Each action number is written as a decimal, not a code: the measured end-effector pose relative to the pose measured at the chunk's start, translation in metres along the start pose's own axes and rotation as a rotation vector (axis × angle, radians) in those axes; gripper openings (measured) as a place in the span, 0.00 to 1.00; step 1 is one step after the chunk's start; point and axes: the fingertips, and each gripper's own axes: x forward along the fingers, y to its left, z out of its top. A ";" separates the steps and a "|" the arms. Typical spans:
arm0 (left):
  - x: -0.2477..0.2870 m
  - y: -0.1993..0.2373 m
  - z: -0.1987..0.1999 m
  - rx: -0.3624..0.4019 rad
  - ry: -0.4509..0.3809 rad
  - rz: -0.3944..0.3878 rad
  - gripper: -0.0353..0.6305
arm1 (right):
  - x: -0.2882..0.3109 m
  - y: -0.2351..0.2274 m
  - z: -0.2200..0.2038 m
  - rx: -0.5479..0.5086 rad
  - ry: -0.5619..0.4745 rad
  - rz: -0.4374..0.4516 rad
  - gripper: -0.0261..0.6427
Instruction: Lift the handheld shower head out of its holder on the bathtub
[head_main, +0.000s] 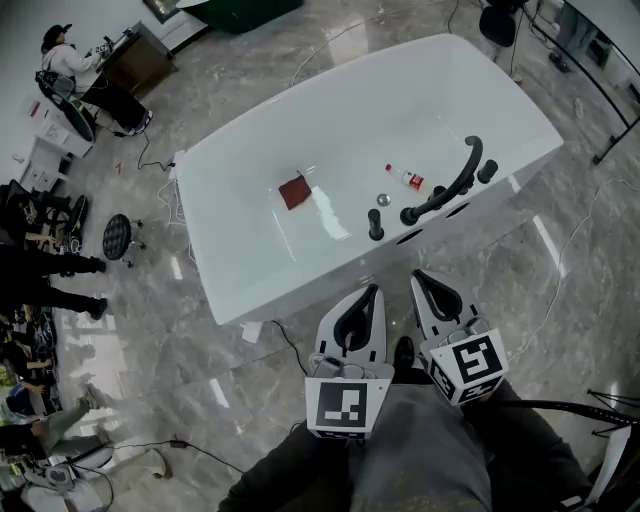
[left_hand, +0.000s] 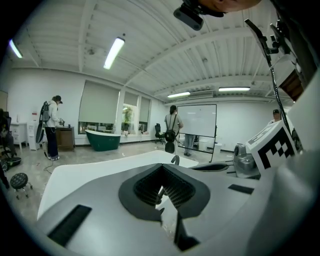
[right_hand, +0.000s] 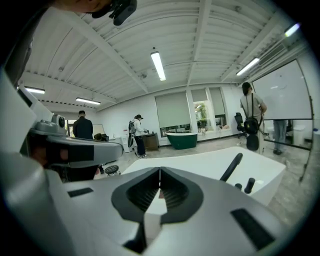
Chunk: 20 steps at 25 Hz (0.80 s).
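Observation:
A black handheld shower head (head_main: 447, 184) lies in its holder on the near right rim of the white bathtub (head_main: 250, 290). In the right gripper view the shower head (right_hand: 231, 167) slants up from the rim, with a black knob (right_hand: 249, 185) beside it. A short black spout (head_main: 375, 224) stands on the rim to its left. My left gripper (head_main: 371, 291) and right gripper (head_main: 421, 277) hang side by side just short of the tub's near wall, both shut and holding nothing. The left gripper (left_hand: 161, 167) points at the spout (left_hand: 175, 160); the right gripper (right_hand: 160, 170) points over the tub.
Inside the tub lie a red-brown cloth (head_main: 295, 190), a small bottle (head_main: 406, 178) and a drain (head_main: 382, 199). A black stool (head_main: 118, 237) and cables sit on the marble floor to the left. People stand at the far left, one at a desk (head_main: 62, 52).

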 end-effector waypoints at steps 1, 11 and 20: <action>0.008 0.006 0.002 -0.001 -0.003 -0.007 0.06 | 0.008 -0.003 0.002 -0.003 0.004 -0.005 0.04; 0.067 0.055 0.005 -0.030 0.030 -0.045 0.06 | 0.076 -0.023 0.008 0.015 0.047 -0.026 0.04; 0.098 0.091 0.008 -0.036 0.035 -0.060 0.06 | 0.120 -0.030 0.020 0.018 0.028 -0.033 0.04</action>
